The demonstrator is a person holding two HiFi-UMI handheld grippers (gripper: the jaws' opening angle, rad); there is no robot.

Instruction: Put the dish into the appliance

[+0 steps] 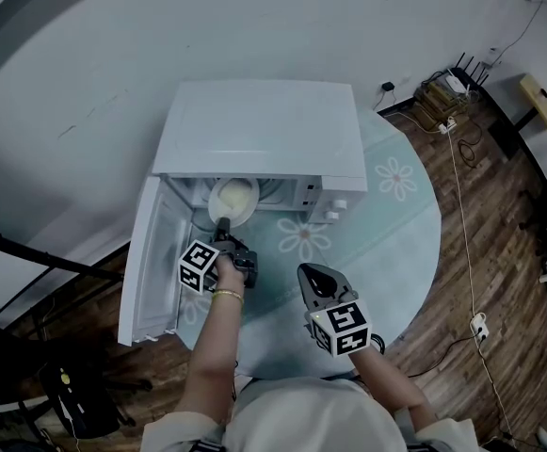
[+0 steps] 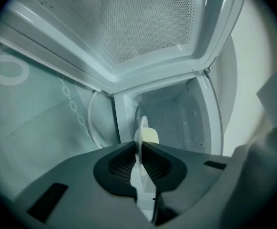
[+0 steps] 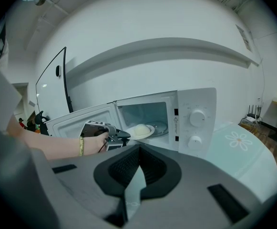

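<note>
A white microwave (image 1: 264,130) stands on the round table with its door (image 1: 151,252) swung open to the left. My left gripper (image 1: 223,229) is shut on the rim of a white plate (image 1: 233,199) that carries a pale yellow mound of food. The plate sits at the mouth of the oven cavity, partly inside. In the left gripper view the plate (image 2: 140,137) stands edge-on between the pads, with the cavity behind it. From the right gripper view the plate (image 3: 139,131) hangs just above the oven floor. My right gripper (image 1: 315,276) hovers shut and empty in front of the microwave.
A pale green tablecloth (image 1: 386,224) with flower prints covers the table. The microwave's two knobs (image 3: 197,117) are to the right of the cavity. Cables and a power strip (image 1: 442,92) lie on the wooden floor to the right. Dark gear (image 1: 66,394) sits at the lower left.
</note>
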